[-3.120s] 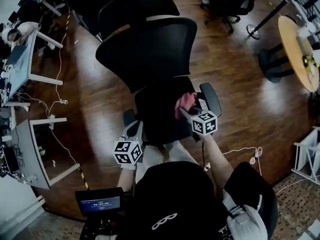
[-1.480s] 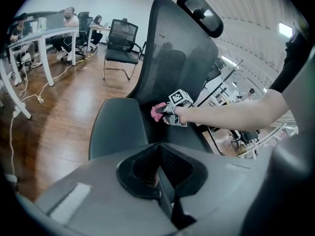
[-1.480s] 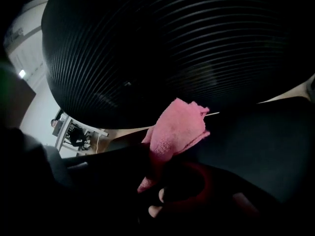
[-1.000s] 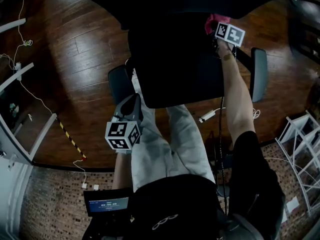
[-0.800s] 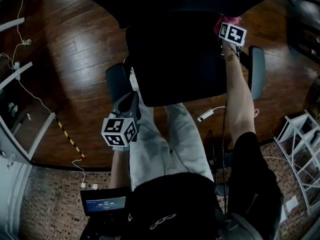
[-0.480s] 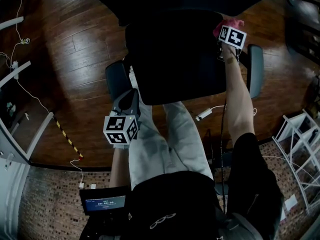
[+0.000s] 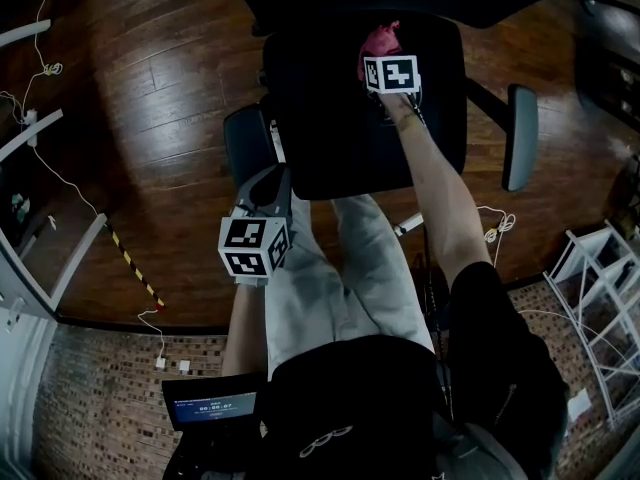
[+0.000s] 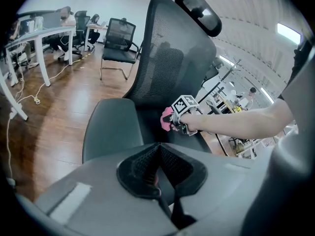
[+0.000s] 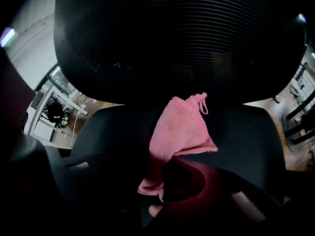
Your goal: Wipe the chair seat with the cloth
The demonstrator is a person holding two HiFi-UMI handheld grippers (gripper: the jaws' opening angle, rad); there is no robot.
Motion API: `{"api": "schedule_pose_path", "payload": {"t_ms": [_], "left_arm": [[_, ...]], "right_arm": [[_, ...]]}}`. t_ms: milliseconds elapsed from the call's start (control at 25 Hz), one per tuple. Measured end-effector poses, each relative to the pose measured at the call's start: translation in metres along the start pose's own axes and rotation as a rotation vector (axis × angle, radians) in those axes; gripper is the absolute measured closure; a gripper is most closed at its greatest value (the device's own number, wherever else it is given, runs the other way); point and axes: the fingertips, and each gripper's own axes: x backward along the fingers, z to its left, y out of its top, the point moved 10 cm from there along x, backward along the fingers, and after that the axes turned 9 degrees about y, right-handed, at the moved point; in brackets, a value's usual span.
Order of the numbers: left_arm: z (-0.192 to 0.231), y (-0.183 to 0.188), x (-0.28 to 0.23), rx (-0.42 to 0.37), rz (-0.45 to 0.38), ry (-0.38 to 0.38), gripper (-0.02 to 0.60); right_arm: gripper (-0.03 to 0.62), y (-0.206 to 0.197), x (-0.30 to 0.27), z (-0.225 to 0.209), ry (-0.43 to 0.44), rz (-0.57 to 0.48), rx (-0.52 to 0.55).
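Note:
The black chair seat (image 7: 330, 118) fills the upper middle of the head view. A pink cloth (image 7: 379, 38) lies against its far part, near the backrest. My right gripper (image 7: 381, 56) is shut on the cloth (image 9: 183, 124), which hangs forward from the jaws over the seat (image 9: 241, 132). From the left gripper view the cloth (image 8: 167, 118) and the right gripper's marker cube show above the seat (image 8: 147, 124). My left gripper (image 7: 268, 181) hovers by the left armrest (image 7: 243, 143), its jaws (image 8: 156, 156) shut on nothing.
The mesh backrest (image 8: 170, 58) and headrest (image 8: 199, 11) rise behind the seat. The right armrest (image 7: 520, 133) stands off to the right. The person's legs (image 7: 340, 268) are against the seat's front edge. Cables (image 7: 490, 230) lie on the wood floor.
My right gripper has slid the pink cloth left from the seat's far right corner to the middle of the seat's back. The left gripper has stayed by the left armrest.

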Motion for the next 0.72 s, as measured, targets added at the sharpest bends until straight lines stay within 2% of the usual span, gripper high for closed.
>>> {"api": "schedule_pose_path", "payload": {"t_ms": [160,360,440,560,640,720], "left_arm": [[0.003,0.000,0.001,0.023,-0.014,-0.019,0.589],[0.004,0.000,0.000,0.025,-0.011,-0.006,0.589],[0.003,0.000,0.001,0.024,-0.025,0.001,0.589],[0.004,0.001,0.001,0.031,-0.044,0.004,0.589],[0.004,0.001,0.001,0.040,-0.048,0.004,0.589],[0.004,0.001,0.001,0.045,-0.054,0.008,0.589]], "right_arm": [[0.530,0.001,-0.023,0.064,0.115,-0.002,0.032],[0.530,0.002,-0.039,0.134,0.294,0.001,0.067],[0.530,0.002,-0.040,0.157,0.393,0.005,0.077],[0.531,-0.003,-0.040,0.182,0.587,0.009,0.027],[0.530,-0.012,-0.041,0.186,0.614,0.024,0.028],[0.530,-0.021,-0.039,0.177,0.555,0.035,0.060]]}}
